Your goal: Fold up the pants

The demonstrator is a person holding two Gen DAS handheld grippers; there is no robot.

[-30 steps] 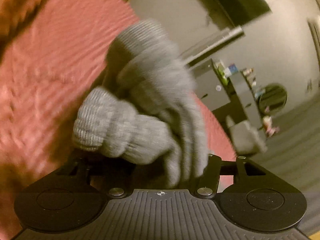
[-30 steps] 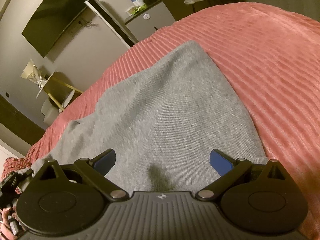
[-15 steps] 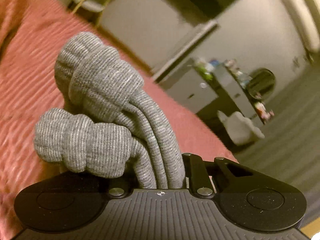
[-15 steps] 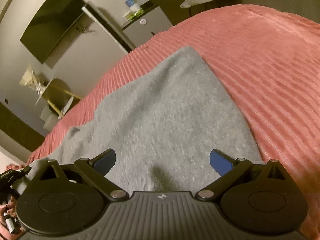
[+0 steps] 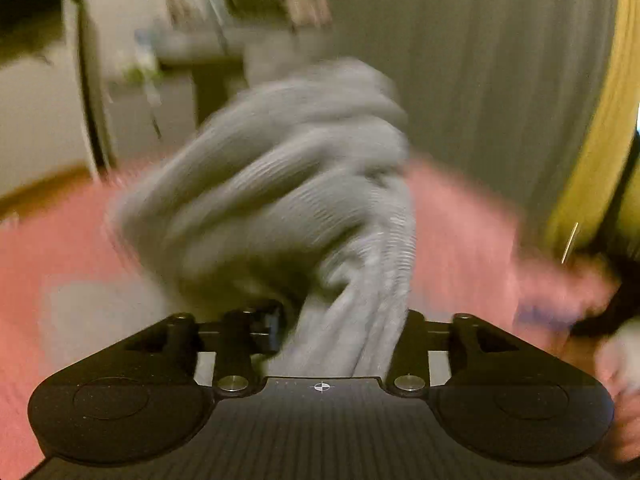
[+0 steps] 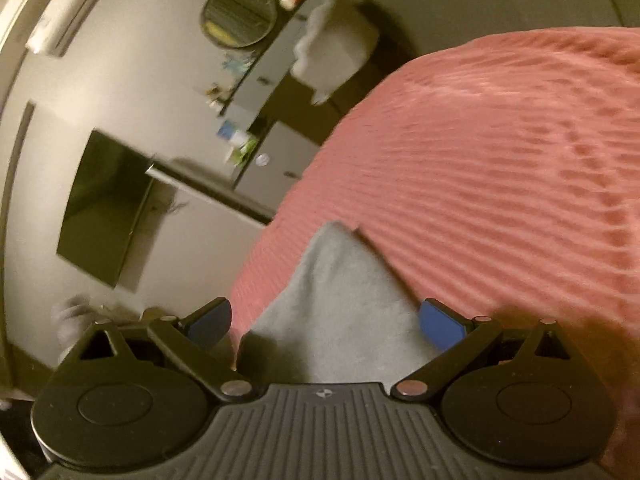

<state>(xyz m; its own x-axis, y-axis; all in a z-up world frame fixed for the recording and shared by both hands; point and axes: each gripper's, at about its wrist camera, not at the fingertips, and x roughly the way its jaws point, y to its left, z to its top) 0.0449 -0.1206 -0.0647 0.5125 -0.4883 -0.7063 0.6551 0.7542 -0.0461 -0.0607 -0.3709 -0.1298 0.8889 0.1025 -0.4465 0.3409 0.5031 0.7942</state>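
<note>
The grey knit pants point(image 5: 280, 200) are bunched in my left gripper point(image 5: 340, 332), which is shut on the fabric; the ribbed cuffs stick up in front of the camera, blurred by motion. In the right wrist view a flat corner of the grey pants point(image 6: 340, 308) lies on the pink ribbed bedspread point(image 6: 480, 160). My right gripper point(image 6: 326, 320) is open, its blue pads point(image 6: 440, 322) spread on either side of that corner, holding nothing.
The pink bedspread point(image 5: 60, 260) lies under the left gripper. Past the bed edge stand a grey dresser point(image 6: 272, 148), a wall TV point(image 6: 100, 208), a round mirror point(image 6: 240, 16) and a pale chair point(image 6: 336, 36). A yellow curtain point(image 5: 592, 140) is at the right.
My left gripper has swung quickly with the bunched pants, so the view is blurred and faces the room. My right gripper has pulled back and turned; less of the grey fabric shows.
</note>
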